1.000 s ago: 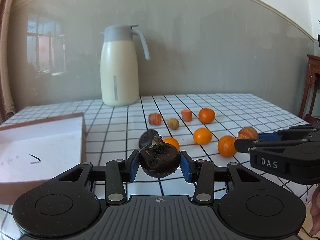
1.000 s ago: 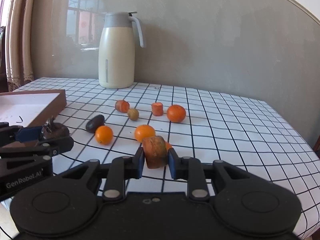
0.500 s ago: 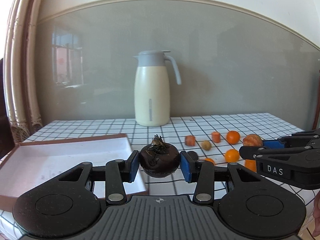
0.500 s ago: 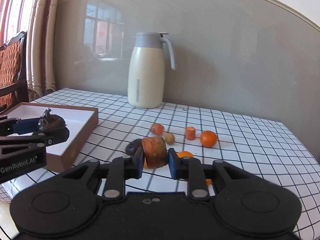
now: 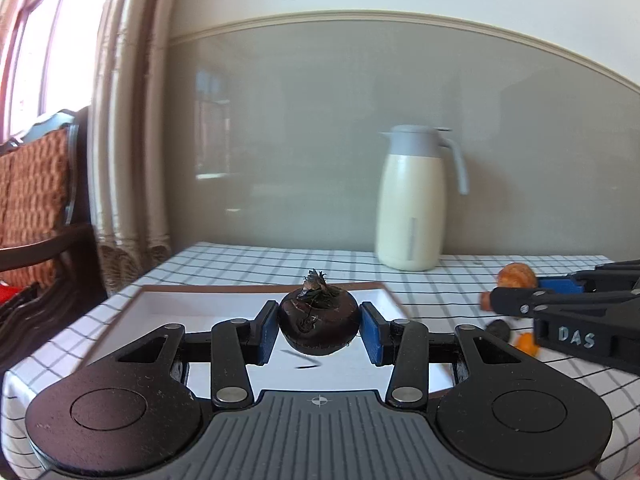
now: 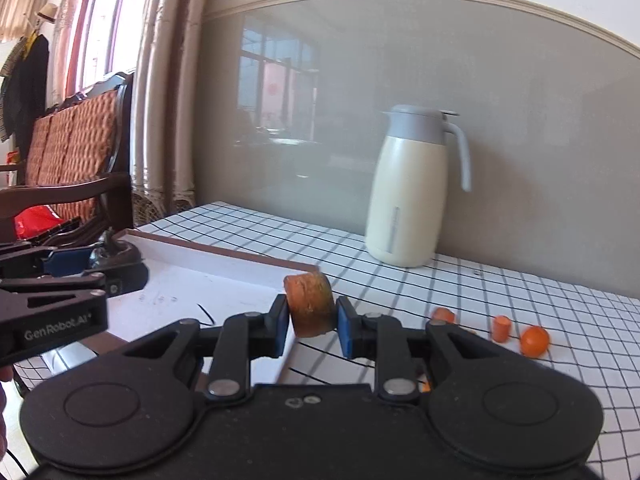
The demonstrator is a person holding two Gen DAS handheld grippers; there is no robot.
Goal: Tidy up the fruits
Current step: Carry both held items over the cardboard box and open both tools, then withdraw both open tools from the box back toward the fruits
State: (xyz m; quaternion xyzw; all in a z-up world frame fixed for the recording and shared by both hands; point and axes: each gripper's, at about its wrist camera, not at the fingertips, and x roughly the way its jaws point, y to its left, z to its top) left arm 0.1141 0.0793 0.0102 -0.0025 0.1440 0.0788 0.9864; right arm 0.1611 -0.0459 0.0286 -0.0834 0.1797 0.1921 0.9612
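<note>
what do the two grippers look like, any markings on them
Both are black two-finger tools with blue pads, silver pivot screws, linkage bars and two round discs on a ribbed body. The left gripper has a small crosshair mark on its grey ribbed base and "GenRobot.AI" on its side, seen from the right wrist view. The right gripper shows "DAS" on its side. No cables or sleeves are visible.

Bright daylight from the window (image 6: 96, 32) at left (overexposed); fisheye-bent edges, slight motion blur.

The white tray (image 6: 224, 276) lies open from above; the jug (image 6: 408, 196) stands well behind.
</note>
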